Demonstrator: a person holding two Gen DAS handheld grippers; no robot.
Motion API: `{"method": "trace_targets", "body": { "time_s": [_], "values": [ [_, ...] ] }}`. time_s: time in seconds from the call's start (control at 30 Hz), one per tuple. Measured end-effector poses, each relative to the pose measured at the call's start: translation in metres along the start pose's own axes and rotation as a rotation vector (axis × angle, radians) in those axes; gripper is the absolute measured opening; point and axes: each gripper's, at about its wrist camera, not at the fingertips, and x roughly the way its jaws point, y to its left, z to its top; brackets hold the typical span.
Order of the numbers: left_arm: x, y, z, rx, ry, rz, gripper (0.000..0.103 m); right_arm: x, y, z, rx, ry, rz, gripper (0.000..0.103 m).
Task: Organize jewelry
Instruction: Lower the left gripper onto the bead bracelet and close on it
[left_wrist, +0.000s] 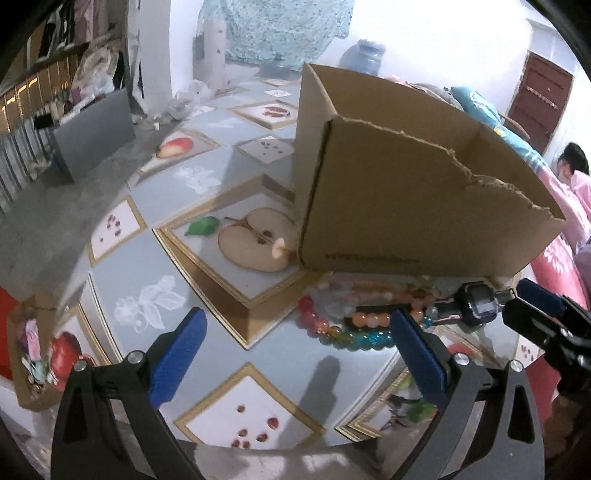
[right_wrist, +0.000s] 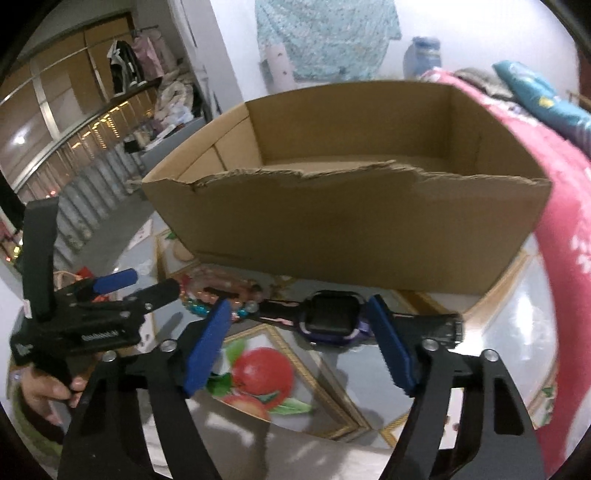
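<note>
Picking-up step: right gripper (right_wrist: 299, 354) jaws spread around black-and-purple smartwatch (right_wrist: 332, 319) on bench at 6 o'clock of torn brown cardboard box (right_wrist: 347, 232), left gripper (left_wrist: 295, 354) released near coloured bead bracelets (left_wrist: 351, 325); next, clench and lift into box

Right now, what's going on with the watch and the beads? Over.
Both hand-held grippers open. Right one straddles the watch on the table. Left one near the beads. Box just behind, nothing blocking.
</note>
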Motion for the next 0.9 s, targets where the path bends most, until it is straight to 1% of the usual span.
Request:
{"method": "trace_targets", "body": {
  "time_s": [0.03,0.1,0.13,0.17,0.2,0.23,0.3,0.37,0.4,0.43,0.5,0.6,0.73,0.8,0.9],
  "values": [
    [0.0,0.001,-0.001,0.008,-0.006,0.001,0.097,0.001,0.001,0.001,-0.001,0.003,0.016,0.063],
    [0.0,0.0,0.0,0.031,-0.016,-0.005,0.089,0.004,0.004,0.001,-0.007,0.012,0.047,0.056],
    [0.0,0.001,0.001,0.036,-0.016,-0.008,0.088,0.006,0.005,0.001,-0.009,0.02,0.065,0.054],
    [0.001,0.001,0.001,0.038,-0.015,-0.015,0.083,0.009,0.007,0.002,-0.011,0.026,0.074,0.05],
    [0.002,0.001,0.001,0.039,-0.013,-0.022,0.076,0.013,0.009,0.002,-0.017,0.04,0.088,0.044],
    [0.004,0.002,0.001,0.038,-0.005,-0.038,0.073,0.015,0.011,0.002,-0.019,0.051,0.092,0.041],
    [0.008,0.003,0.003,0.039,0.006,-0.052,0.06,0.021,0.011,0.003,-0.016,0.078,0.107,0.03],
    [0.012,0.002,0.003,0.049,0.019,-0.07,0.054,0.027,0.009,0.003,-0.006,0.106,0.117,0.021],
    [0.014,0.002,0.004,0.056,0.022,-0.073,0.05,0.03,0.009,0.004,-0.003,0.119,0.123,0.018],
    [0.015,0.001,0.004,0.064,0.025,-0.076,0.047,0.032,0.009,0.005,-0.002,0.127,0.125,0.017],
    [0.018,0.0,0.005,0.082,0.035,-0.075,0.038,0.035,0.009,0.006,-0.003,0.143,0.135,0.015],
    [0.023,-0.001,0.007,0.101,0.05,-0.071,0.03,0.039,0.011,0.008,-0.01,0.168,0.151,0.013],
    [0.029,-0.001,0.008,0.115,0.068,-0.063,0.03,0.045,0.013,0.009,-0.018,0.201,0.139,0.013],
    [0.03,-0.002,0.008,0.125,0.07,-0.065,0.03,0.048,0.012,0.009,-0.019,0.215,0.125,0.016],
    [0.031,-0.003,0.012,0.128,0.075,-0.063,0.03,0.052,0.014,0.013,-0.025,0.22,0.114,0.017]
  ]
}}
